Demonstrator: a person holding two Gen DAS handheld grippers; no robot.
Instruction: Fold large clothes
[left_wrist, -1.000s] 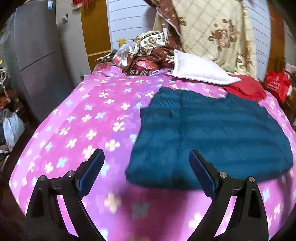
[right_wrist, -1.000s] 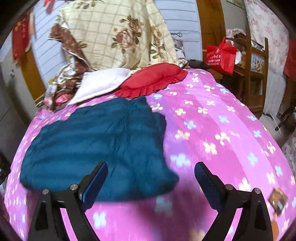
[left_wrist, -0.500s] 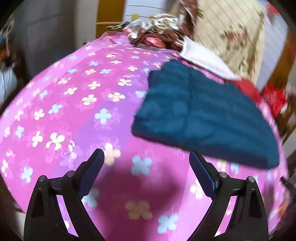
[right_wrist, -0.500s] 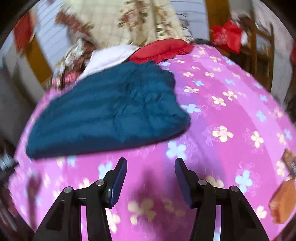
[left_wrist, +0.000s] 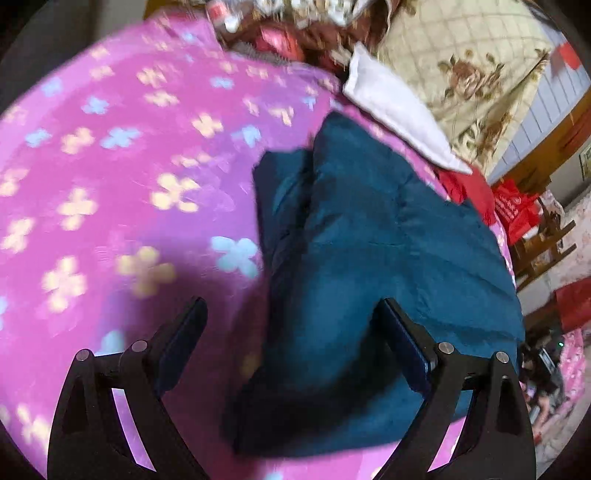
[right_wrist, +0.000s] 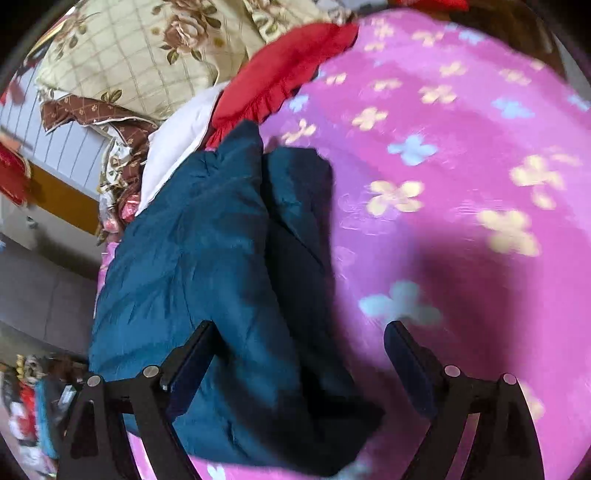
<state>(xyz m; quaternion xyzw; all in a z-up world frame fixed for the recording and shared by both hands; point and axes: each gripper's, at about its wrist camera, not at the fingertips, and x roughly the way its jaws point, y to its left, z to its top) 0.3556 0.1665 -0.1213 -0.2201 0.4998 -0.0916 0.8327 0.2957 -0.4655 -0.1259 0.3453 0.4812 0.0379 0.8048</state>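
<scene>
A dark teal quilted garment (left_wrist: 369, 251) lies folded flat on the pink flowered bedspread (left_wrist: 110, 192). My left gripper (left_wrist: 291, 325) is open just above the garment's near left corner, which lies between its fingers without being pinched. In the right wrist view the same garment (right_wrist: 207, 266) fills the left half. My right gripper (right_wrist: 299, 343) hangs over its near right corner; its jaws are opening wide, and the pads do not press the cloth.
A white pillow (left_wrist: 391, 110), a red cushion (right_wrist: 284, 74) and a beige floral quilt (right_wrist: 140, 51) are heaped at the head of the bed. A red bag (left_wrist: 517, 210) and wooden furniture stand beyond the bed's right side. Open bedspread (right_wrist: 461, 184) stretches right of the garment.
Both grippers dropped and tilted down toward the garment's near corners, which now fill the views. The right jaws narrowed half a second ago and are wide again now.
</scene>
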